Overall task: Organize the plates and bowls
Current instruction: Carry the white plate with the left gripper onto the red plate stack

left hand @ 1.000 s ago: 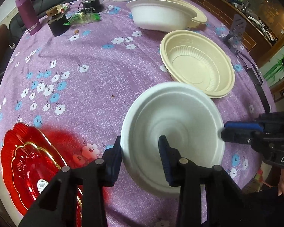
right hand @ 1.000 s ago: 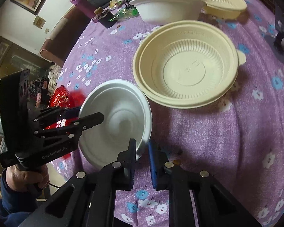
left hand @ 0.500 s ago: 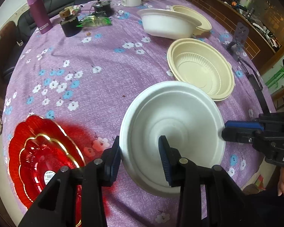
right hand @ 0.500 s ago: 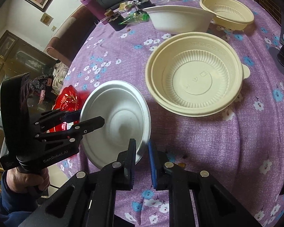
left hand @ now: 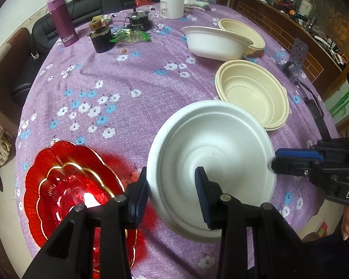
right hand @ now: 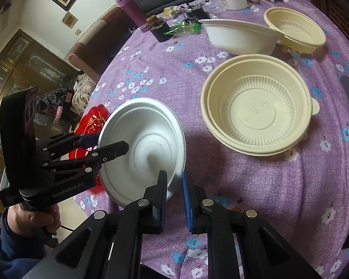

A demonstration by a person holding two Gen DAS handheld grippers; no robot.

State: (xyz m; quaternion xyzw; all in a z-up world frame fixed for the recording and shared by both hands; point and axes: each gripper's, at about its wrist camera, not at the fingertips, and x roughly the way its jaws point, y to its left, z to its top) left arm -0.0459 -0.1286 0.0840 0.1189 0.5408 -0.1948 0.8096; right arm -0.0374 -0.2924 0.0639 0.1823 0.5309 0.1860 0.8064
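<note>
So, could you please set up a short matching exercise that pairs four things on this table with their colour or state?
Things:
1. white foam bowl
2. red glass plates
3. tall bottle
4. jar at the far edge

Colour or state:
A. purple, standing upright
B. white, standing upright
C. gripped at its rim by both the left gripper and the right gripper
D. nested, lying on the cloth

Pairs: 1-C, 2-D, 3-A, 4-B
</note>
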